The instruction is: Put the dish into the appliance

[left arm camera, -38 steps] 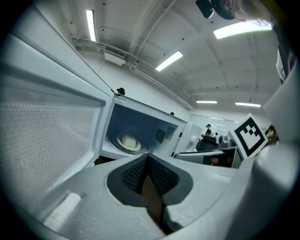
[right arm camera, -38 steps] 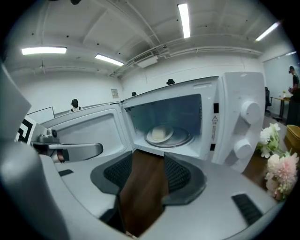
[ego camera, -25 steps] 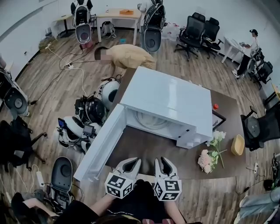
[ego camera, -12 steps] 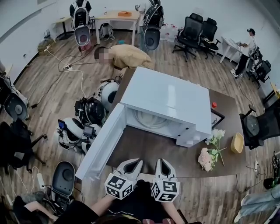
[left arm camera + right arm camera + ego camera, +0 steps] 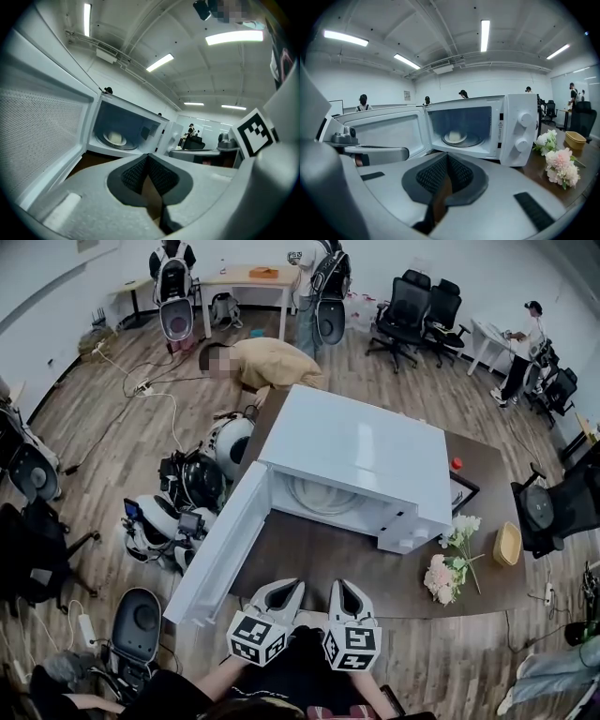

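Note:
A white microwave [image 5: 356,451] stands on the brown table [image 5: 309,563], its door [image 5: 220,540] swung wide open to the left. Inside, a pale dish [image 5: 454,137] rests on the glass turntable; the left gripper view shows the dish [image 5: 115,138] there too. My left gripper [image 5: 292,585] and right gripper [image 5: 339,585] sit side by side at the table's near edge, pointing at the open cavity and well short of it. The left gripper [image 5: 147,155] is shut with its pads meeting on nothing. The right gripper [image 5: 447,155] is likewise shut and empty.
A bunch of pale flowers [image 5: 448,568] and a yellow bowl [image 5: 507,545] lie on the table right of the microwave, with a small red thing [image 5: 457,463] farther back. A person [image 5: 272,360] bends down behind the table. Equipment lies on the floor at left.

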Motion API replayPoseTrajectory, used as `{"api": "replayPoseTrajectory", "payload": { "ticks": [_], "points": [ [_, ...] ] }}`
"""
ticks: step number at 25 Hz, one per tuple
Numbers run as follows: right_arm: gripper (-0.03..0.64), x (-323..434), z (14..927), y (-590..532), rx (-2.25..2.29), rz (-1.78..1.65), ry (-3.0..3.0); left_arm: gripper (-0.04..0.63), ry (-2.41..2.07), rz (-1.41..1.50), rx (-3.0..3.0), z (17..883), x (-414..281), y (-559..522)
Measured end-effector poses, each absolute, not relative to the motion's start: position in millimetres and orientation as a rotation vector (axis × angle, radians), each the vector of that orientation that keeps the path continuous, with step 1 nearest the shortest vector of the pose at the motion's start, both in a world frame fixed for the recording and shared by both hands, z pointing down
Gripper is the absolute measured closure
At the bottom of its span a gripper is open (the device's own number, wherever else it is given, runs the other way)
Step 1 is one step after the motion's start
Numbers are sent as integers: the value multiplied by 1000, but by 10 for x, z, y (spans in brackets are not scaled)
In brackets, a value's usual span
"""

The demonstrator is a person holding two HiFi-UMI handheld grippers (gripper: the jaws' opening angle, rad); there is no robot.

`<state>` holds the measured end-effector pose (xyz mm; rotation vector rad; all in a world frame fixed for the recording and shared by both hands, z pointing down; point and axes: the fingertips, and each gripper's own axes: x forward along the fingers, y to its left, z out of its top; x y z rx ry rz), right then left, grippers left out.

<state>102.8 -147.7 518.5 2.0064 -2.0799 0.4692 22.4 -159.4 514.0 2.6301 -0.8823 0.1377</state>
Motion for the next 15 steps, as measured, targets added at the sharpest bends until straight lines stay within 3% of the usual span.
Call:
{"api": "replayPoseTrajectory", "payload": {
  "ticks": [15],
  "points": [
    [611,899,5083,-1541,1954,369,-2117,586,-946,100,2650,5014,123,-1630]
  ]
}}
